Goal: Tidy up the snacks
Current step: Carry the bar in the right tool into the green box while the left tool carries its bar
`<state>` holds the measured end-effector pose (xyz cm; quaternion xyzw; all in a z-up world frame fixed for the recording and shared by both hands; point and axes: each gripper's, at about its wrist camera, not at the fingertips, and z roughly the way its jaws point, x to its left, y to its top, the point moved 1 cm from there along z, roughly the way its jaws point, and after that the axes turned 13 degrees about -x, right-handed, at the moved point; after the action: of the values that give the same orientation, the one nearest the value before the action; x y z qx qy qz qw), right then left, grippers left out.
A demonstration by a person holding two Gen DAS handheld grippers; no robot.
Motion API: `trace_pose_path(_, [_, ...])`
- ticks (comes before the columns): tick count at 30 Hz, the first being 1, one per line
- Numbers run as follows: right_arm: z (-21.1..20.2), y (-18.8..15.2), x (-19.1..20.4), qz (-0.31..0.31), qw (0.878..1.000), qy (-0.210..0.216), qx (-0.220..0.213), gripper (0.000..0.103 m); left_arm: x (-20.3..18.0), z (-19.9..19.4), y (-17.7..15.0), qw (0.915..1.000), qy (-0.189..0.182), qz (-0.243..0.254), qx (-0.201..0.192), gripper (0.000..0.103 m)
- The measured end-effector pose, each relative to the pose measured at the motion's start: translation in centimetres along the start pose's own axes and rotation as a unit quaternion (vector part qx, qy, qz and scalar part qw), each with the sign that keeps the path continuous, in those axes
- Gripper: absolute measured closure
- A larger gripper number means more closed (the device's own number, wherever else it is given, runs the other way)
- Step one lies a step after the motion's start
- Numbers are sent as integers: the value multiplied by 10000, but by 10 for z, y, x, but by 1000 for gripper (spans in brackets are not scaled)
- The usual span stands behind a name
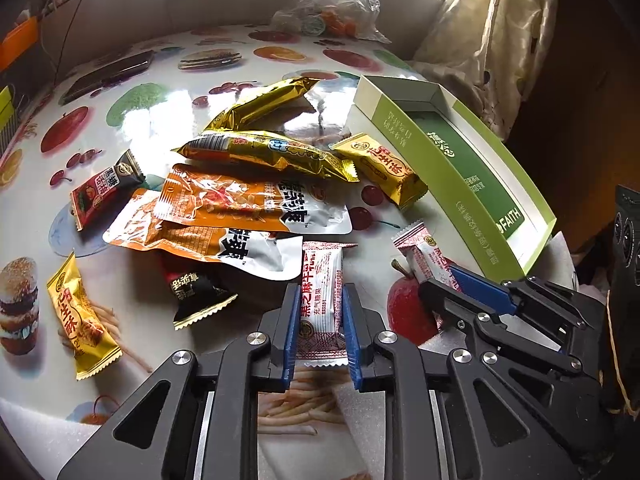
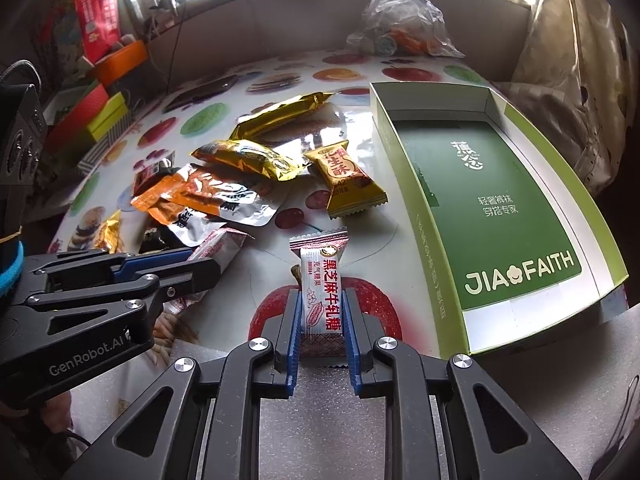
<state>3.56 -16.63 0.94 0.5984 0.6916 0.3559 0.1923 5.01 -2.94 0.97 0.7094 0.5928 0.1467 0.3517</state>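
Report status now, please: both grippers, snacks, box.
Left gripper shut on white-red nougat candy wrapper. Right gripper shut on matching white-red wrapper. Green open cardboard box empty, nothing blocking.

The green box (image 2: 496,208) read "JIA FAITH", with "轻奢裤袜 穿搭专家" above it. The white candy wrapper (image 2: 322,296) read "黑芝麻牛轧糖". The left gripper (image 2: 200,270) bore "GenRobot.AI". A small gold packet (image 2: 348,178) read "花生酥".

My left gripper (image 1: 320,330) and right gripper (image 2: 322,330) both tilt steeply downward, side by side, each with its jaws clamped on a small packet.
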Motion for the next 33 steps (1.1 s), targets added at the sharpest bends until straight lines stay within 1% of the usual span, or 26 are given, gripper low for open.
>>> trace_pose_path(3, [-3,1,2,29,10000,79,-39,85,1,-6,2,10000,-1,-20,-60,82])
trace_pose_path(8, [-11,7,7,16,9996,184,-227,85,3,-17,8,9998,-27,-83,-179,82])
trace_pose_path(13, [-20,17,6,45,9990,189,-397,85,1,-28,19,9994,-37,-76,-336,82])
trace_pose_path(22, [-40,35,-11,150,9974,3,-699,85,-15,-37,46,9980,-220,75,-586,82])
trace_pose_path(33, [-64,55,-50,374,9929,-378,-1064,85,-48,-28,82,9947,-629,223,-788,82])
